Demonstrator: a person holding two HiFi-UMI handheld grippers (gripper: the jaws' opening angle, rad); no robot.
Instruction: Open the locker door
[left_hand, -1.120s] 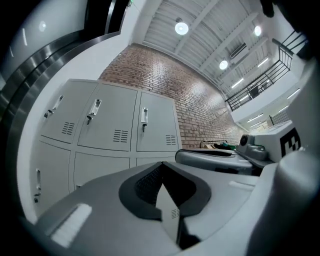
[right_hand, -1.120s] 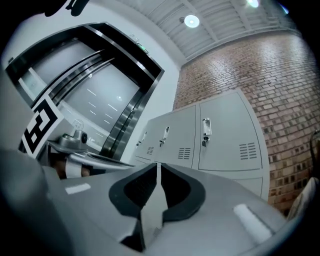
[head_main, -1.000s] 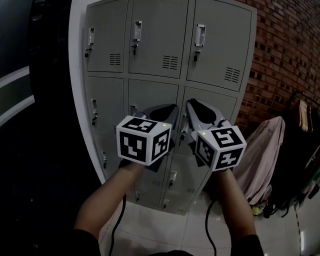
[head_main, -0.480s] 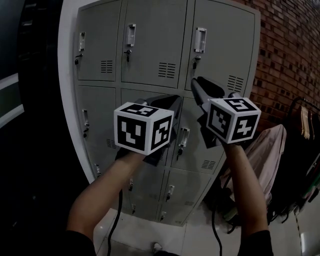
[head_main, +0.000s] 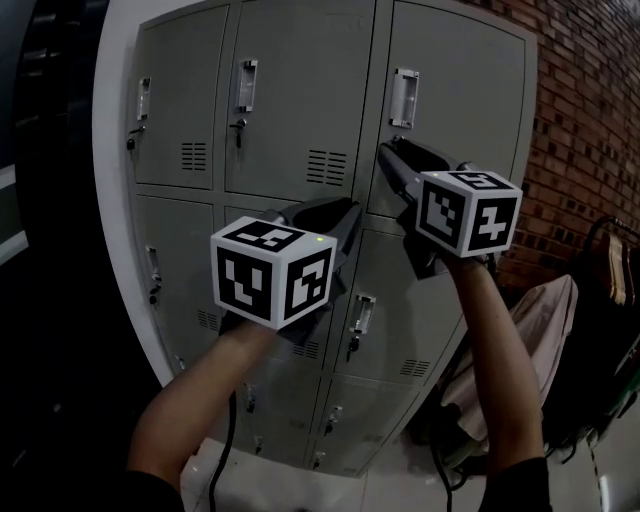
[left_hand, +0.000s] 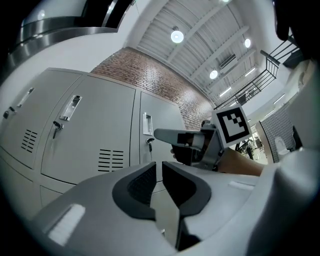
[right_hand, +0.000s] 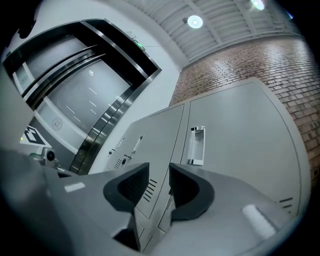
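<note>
A grey locker bank (head_main: 300, 90) stands in front of me with all visible doors closed. The top right door (head_main: 460, 110) carries a pale recessed handle (head_main: 404, 98), also seen in the right gripper view as the handle (right_hand: 196, 145). My right gripper (head_main: 388, 152) is raised just below that handle, apart from it. Its jaws have just been opening and nothing is between them (right_hand: 159, 170). My left gripper (head_main: 348, 212) is lower, before the middle row, its jaws (left_hand: 159, 167) nearly together on nothing. In the left gripper view the right gripper (left_hand: 162, 135) shows pointing at the lockers.
A red brick wall (head_main: 590, 120) runs to the right of the lockers. Clothes (head_main: 530, 320) hang on a dark rack low at the right. A white curved column (head_main: 110, 200) borders the lockers on the left, with a dark area beyond it.
Both grippers have risen along the locker front. The right one climbed from the middle row to just under the top right door's handle.
</note>
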